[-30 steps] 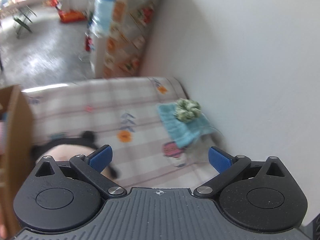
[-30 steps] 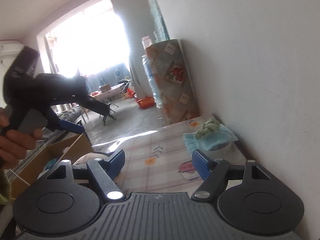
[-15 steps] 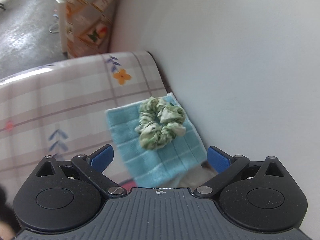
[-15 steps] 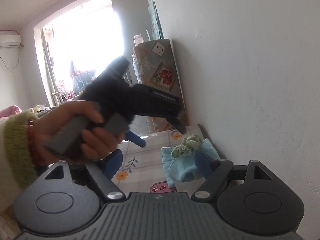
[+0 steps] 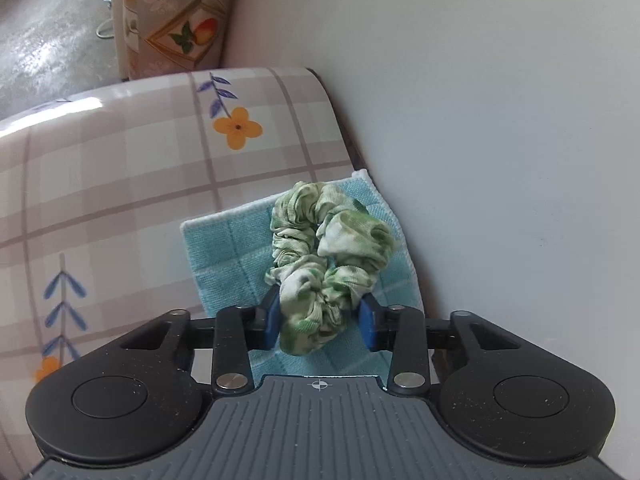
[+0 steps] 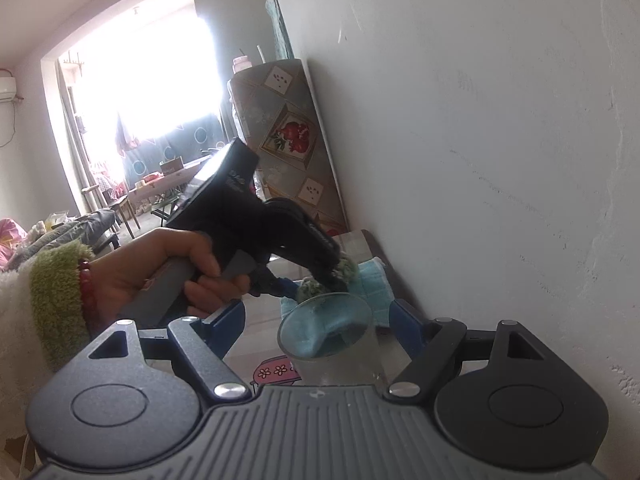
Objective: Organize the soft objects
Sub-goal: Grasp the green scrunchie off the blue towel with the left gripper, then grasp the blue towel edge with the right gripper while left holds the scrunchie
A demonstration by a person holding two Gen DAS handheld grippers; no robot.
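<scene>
A green-and-white scrunchie (image 5: 328, 248) lies on a light blue checked cloth (image 5: 224, 252) at the table's far right corner, against the wall. My left gripper (image 5: 320, 320) points down at it; its jaws are closing and the blue pads press the scrunchie's near loop from both sides. In the right wrist view a hand holds the left gripper (image 6: 316, 280) over the scrunchie (image 6: 308, 288) and the cloth (image 6: 372, 284). My right gripper (image 6: 316, 320) hangs open just behind, with a clear glass (image 6: 340, 360) standing between its fingers, untouched.
The table (image 5: 120, 180) wears a checked cloth with flower prints. A white wall (image 5: 500, 160) runs along its right side. Beyond the table's end stands a tall cabinet under a patterned cover (image 5: 176, 20). A fuzzy green sleeve (image 6: 60, 300) fills the left.
The left gripper swung right and down from over the table's middle to the scrunchie, and its wide jaws narrowed around it. The right gripper moved nearer to the glass and cloth.
</scene>
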